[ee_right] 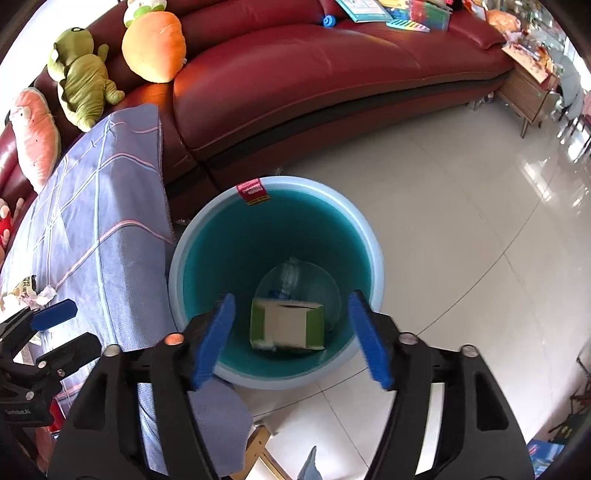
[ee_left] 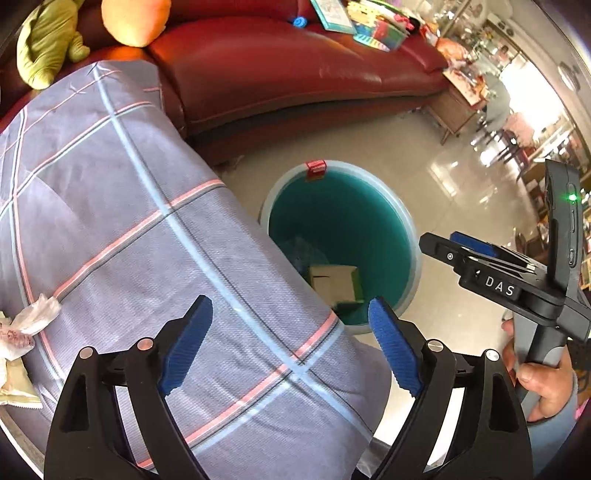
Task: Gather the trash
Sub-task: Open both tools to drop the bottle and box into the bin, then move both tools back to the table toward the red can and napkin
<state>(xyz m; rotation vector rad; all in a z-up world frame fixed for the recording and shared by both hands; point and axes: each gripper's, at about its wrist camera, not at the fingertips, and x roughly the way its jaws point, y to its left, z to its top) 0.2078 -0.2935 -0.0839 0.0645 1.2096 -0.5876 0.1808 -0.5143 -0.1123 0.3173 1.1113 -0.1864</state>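
Observation:
A round blue trash bin [ee_right: 373, 258] stands on the floor beside the cloth-covered table [ee_left: 129, 221]; it also shows in the left wrist view [ee_left: 406, 221]. Inside lie a green and white carton [ee_right: 286, 325], also visible in the left wrist view [ee_left: 332, 280], and a clear plastic item [ee_right: 295, 277]. My right gripper [ee_right: 291, 339] is open and empty, directly above the bin; it shows in the left wrist view [ee_left: 439, 245]. My left gripper [ee_left: 290, 343] is open and empty over the table's corner. Crumpled tissue [ee_left: 37, 314] and wrappers [ee_left: 14, 384] lie on the cloth at the left; they also show in the right wrist view [ee_right: 26, 293].
A dark red sofa [ee_right: 332, 74] curves behind the bin, with plush toys [ee_right: 83, 77] at its left end and books [ee_right: 399, 11] on the seat. Glossy tiled floor [ee_right: 461, 221] spreads to the right. A wooden side table [ee_right: 528, 92] stands past the sofa.

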